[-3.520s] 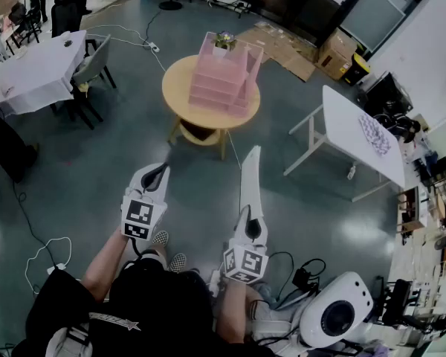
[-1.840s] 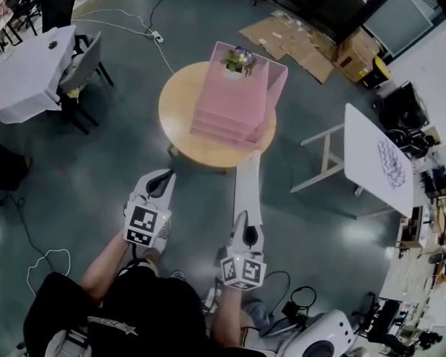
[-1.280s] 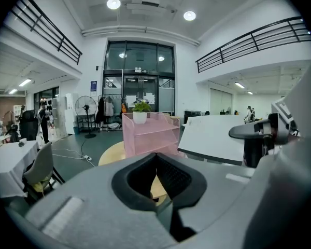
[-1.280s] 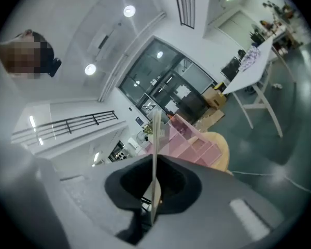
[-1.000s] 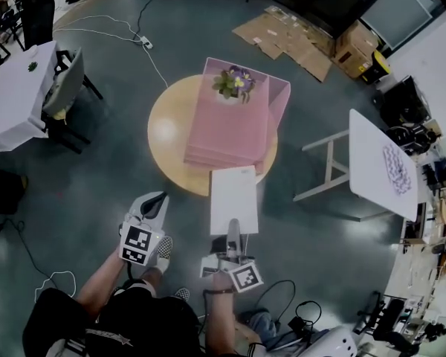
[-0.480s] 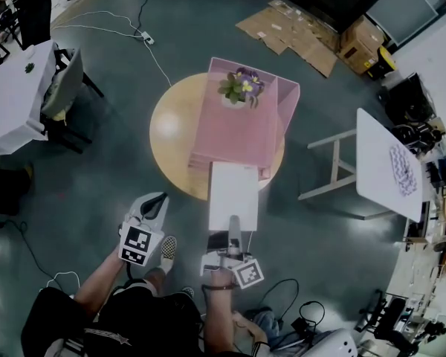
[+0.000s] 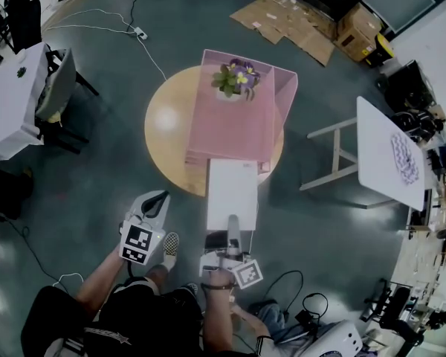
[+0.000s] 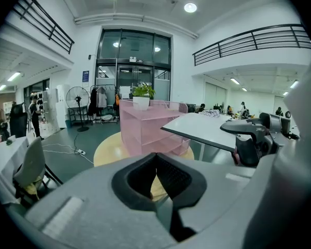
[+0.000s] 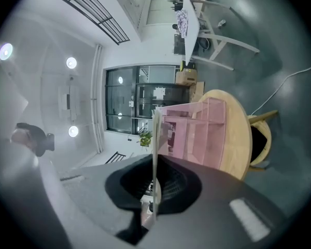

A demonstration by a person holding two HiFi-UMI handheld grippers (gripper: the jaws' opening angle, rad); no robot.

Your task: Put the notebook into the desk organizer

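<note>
Pink desk organizer [image 7: 234,125] stands on the round wooden table [image 7: 162,136], open shelf fronts toward the person, potted plant [image 7: 234,80] on its top. The notebook [image 7: 233,192], white cover up, hangs in the air between person and organizer. Its far edge reaches the organizer's front in the head view, but I cannot tell whether it has crossed a shelf lip.

Right gripper [image 7: 232,229]: jaws pressed together on the notebook's near edge, about mid-width. Likely reason: a pinch at the trailing edge leaves the whole leading length free to slide into a slot, and a centred hold keeps the book from twisting. It is carried flat, parallel to the shelf boards (the right gripper view sees it edge-on, a thin line aimed at the pink shelves), which suits a thin horizontal opening.

Left gripper [image 7: 154,201]: jaws together, nothing between them, held off to the left, well apart from the table. Judged as parked clear of the approach path.

Next move calls for matching height to one shelf gap. A sagging far edge could catch a board.
</note>
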